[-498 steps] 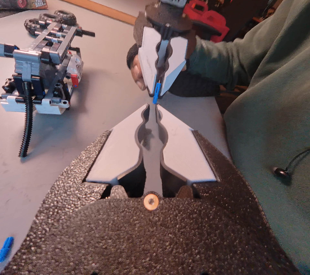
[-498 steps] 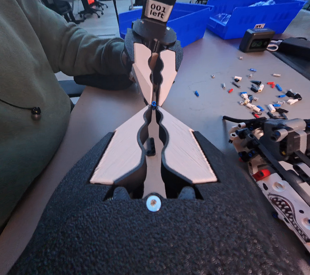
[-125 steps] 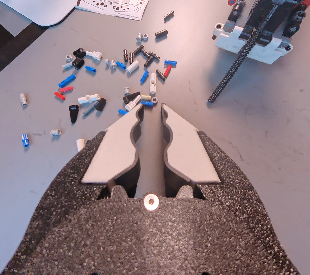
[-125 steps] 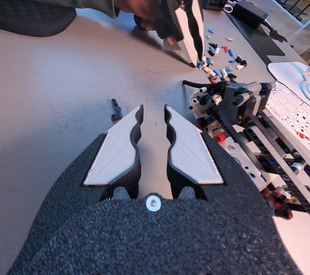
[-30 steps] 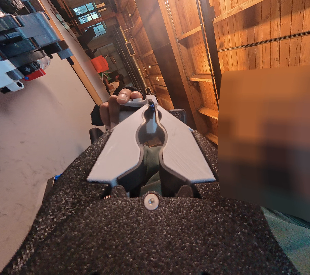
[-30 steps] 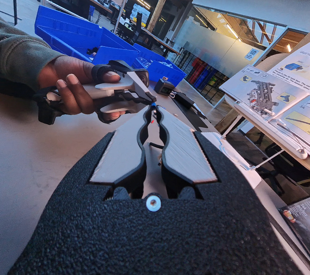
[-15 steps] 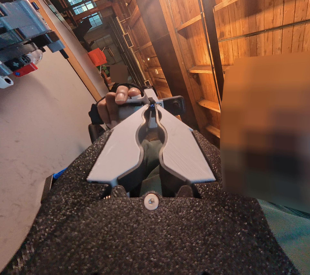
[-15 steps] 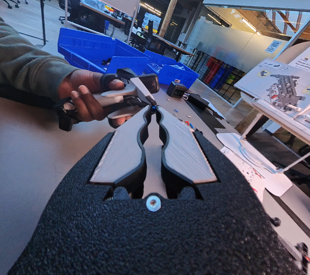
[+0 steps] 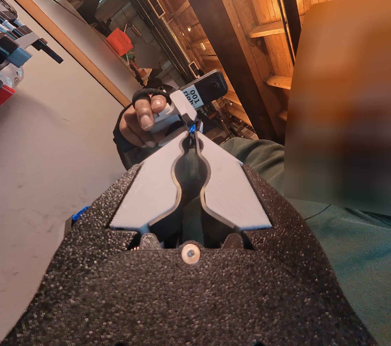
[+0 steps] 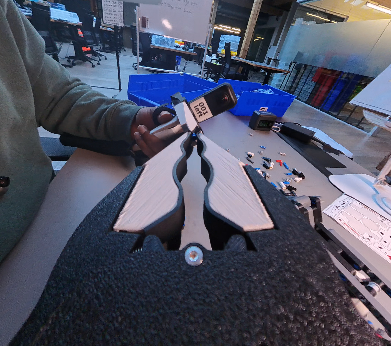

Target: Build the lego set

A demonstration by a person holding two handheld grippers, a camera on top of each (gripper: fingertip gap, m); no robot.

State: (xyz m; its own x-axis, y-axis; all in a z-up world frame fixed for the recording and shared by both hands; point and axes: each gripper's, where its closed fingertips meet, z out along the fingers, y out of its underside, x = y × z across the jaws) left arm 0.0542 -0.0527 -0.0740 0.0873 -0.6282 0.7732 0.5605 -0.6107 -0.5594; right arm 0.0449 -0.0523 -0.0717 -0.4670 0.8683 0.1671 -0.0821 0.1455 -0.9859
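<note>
Left wrist view: left tongs (image 9: 192,135) closed w/ tips at blue pin (image 9: 192,129) — right tongs (image 10: 194,137) nearly closed, tip-to-tip.

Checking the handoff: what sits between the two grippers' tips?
A small blue pin sits where the left gripper and right gripper meet tip to tip, above the table. Both wrist views show it; nothing else lies between.

Blue bins (image 10: 184,86), whiteboard (image 10: 177,10), black charger (image 10: 262,123).
</note>
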